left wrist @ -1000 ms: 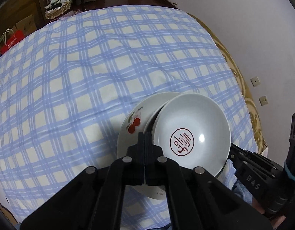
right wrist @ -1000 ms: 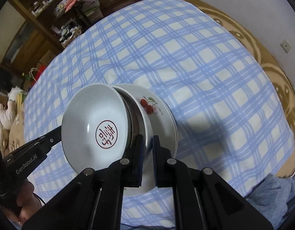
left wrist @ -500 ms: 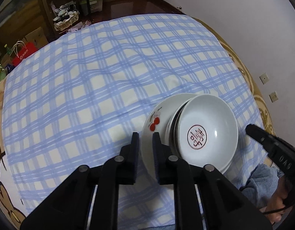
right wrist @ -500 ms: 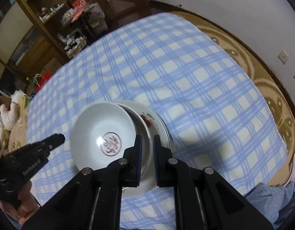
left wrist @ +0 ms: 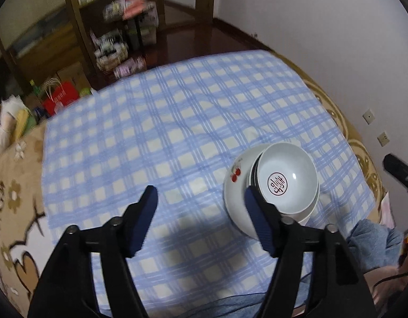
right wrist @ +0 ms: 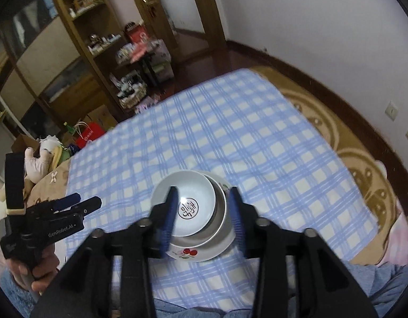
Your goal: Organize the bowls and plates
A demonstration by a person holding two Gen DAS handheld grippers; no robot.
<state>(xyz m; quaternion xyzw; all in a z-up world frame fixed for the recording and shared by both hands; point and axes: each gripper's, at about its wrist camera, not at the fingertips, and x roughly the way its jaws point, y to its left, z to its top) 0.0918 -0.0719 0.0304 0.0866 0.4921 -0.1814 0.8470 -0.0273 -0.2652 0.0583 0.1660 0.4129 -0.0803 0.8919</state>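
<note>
A white bowl with a red emblem (left wrist: 287, 180) sits on top of a stack, over a darker bowl (right wrist: 221, 212) and a white plate with cherries (left wrist: 235, 185), on the blue-checked cloth (left wrist: 177, 132). My left gripper (left wrist: 200, 193) hovers high to the left of the stack, its jaws opening with nothing between them. In the right wrist view the emblem bowl (right wrist: 196, 193) and cherry plate (right wrist: 188, 253) show between the fingers of my right gripper (right wrist: 204, 193). They lie well below it, untouched, and its jaws are opening. A hand (right wrist: 37, 265) holds the left gripper (right wrist: 79, 204).
The cloth covers a round surface with a brown patterned cover (right wrist: 363, 164) showing at its edges. Wooden shelves (right wrist: 79, 53), boxes and a red bag (left wrist: 59, 100) stand beyond the far edge. A white wall (left wrist: 323, 26) is at the right, a plush toy (right wrist: 42, 159) at the left.
Both grippers have lifted up and back from the stack's rim, and their jaws have gone from shut to open. The stack stays where it was on the cloth.
</note>
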